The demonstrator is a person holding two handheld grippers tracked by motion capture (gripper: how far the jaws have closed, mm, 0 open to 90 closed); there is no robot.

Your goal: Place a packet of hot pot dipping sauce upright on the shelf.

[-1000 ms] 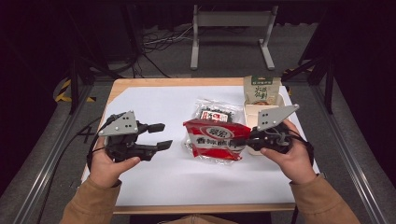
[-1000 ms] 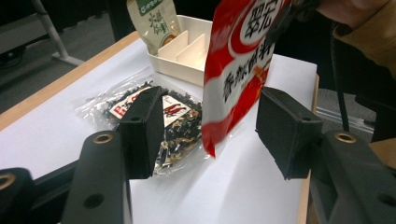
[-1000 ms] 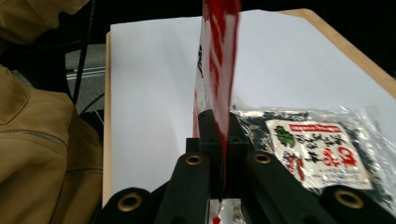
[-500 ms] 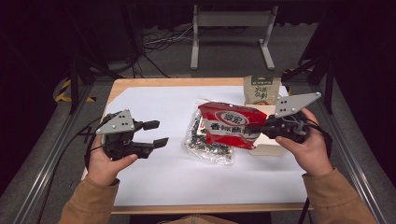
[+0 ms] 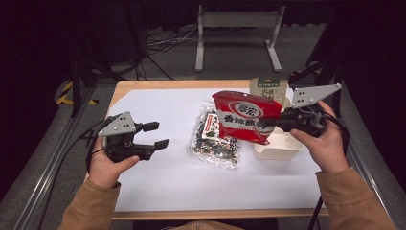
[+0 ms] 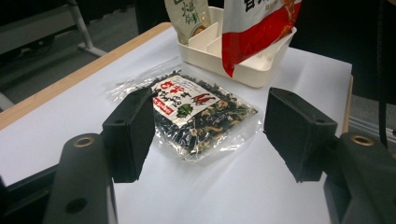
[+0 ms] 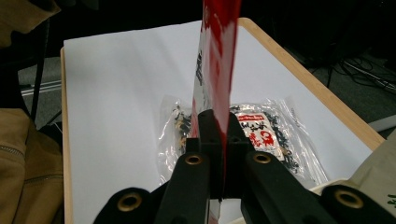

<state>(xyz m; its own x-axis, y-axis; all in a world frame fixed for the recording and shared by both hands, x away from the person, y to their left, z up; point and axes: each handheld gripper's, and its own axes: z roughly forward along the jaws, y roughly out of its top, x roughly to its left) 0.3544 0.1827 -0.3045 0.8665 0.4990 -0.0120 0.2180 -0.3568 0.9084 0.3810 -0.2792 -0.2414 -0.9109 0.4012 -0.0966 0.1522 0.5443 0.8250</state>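
now the right claw (image 5: 268,123) clamps the red snack bag (image 5: 244,115) above the white bin (image 5: 280,146) — left claw (image 5: 155,135) gapes empty.

A wooden bench (image 5: 158,85) covered with a white sheet (image 5: 158,110) stands on a grey floor (image 5: 230,57). Behind it are a grey metal stand (image 5: 237,28) and loose cables (image 5: 163,43). The surroundings are dark.
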